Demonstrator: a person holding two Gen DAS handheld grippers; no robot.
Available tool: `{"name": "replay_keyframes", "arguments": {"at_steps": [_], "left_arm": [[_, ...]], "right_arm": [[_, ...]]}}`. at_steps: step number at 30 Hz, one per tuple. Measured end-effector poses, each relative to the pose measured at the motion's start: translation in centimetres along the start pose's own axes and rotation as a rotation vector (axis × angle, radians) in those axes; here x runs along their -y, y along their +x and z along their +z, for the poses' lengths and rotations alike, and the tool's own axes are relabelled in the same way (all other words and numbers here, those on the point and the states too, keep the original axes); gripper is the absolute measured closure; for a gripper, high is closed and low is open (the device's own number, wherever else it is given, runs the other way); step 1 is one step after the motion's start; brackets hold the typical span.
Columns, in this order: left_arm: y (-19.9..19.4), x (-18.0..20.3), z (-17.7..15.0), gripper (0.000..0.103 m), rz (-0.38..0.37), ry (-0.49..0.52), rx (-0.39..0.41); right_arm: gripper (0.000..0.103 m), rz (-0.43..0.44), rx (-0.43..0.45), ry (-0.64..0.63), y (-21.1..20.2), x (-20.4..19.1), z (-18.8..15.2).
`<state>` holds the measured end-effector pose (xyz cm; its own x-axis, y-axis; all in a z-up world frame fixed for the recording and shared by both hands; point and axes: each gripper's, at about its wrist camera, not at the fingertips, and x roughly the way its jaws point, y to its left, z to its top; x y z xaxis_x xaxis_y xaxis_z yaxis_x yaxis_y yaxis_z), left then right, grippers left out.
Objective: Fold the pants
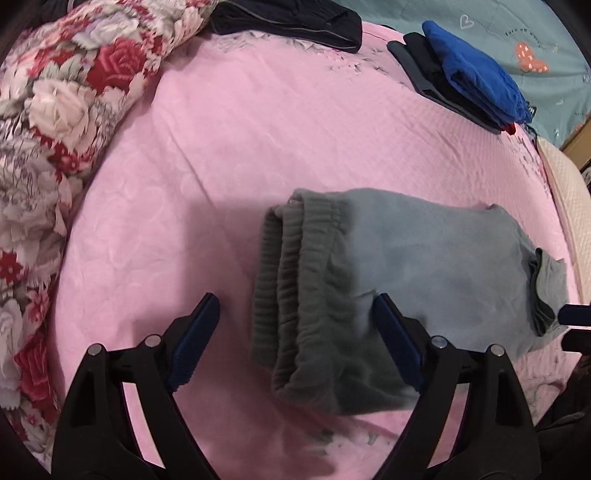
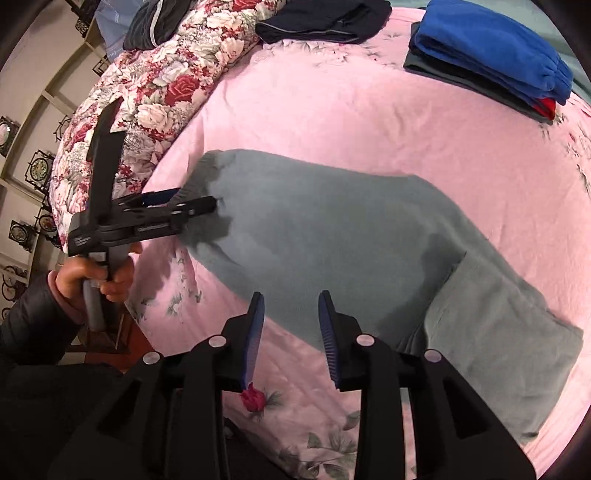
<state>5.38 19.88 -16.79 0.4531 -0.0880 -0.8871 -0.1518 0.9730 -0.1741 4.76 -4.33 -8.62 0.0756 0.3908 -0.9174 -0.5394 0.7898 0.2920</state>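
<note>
While half-legible, "Turn" on teal sheet (image 1: 517,35)

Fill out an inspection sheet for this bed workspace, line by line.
Surface: pink bedsheet with faint flower print, wrinkled.
Job's things: grey pants folded over, lying flat, waistband at the left claw's end.
Clutter: stack of folded clothes, blue on top; dark garment at the far edge; floral quilt bunched alongside.
Grippers: left claw open wide over the waistband; right claw open, nothing between its fingers; hand holding the left gripper's handle.
Cables: nothing seen.
Surroundings: framed pictures on a wall.
</note>
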Motion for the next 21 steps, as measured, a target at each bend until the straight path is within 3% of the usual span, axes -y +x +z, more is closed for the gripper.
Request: {"name": "replay_keyframes", "arguments": {"at_steps": [2, 4, 7, 12, 15, 17, 21], "left_arm": [[-0.1, 0.0, 0.0, 0.022, -0.007, 0.016, 0.008], [-0.3, 0.0, 0.3, 0.049, -0.022, 0.022, 0.013], [-0.8, -0.5, 0.4, 0.064, -0.022, 0.019, 0.028], [-2.1, 0.7, 0.4, 0.065, 0.016, 0.062, 0.073], [-2.8, 1.7, 0.9, 0.062, 0.078, 0.081, 0.117], [-2.3, 1.7, 1.3, 0.05, 0.066, 0.074, 0.1], [1.0, 1.6, 1.7, 0.048, 0.089, 0.075, 0.004]], "right_arm": [[0.072, -0.008, 0.004, 0.026, -0.3, 0.5, -0.4], [0.072, -0.013, 0.009, 0.072, -0.6, 1.5, -0.8], [0.072, -0.005, 0.022, 0.137, -0.9, 3.1, -1.5], [0.072, 0.011, 0.048, 0.172, -1.9, 4.9, -2.1], [0.072, 0.019, 0.069, 0.192, -2.6, 6.2, -2.7], [0.072, 0.029, 0.08, 0.203, -2.9, 6.8, -3.1], [0.072, 0.053, 0.096, 0.235, -3.4, 8.4, -3.9]]}}
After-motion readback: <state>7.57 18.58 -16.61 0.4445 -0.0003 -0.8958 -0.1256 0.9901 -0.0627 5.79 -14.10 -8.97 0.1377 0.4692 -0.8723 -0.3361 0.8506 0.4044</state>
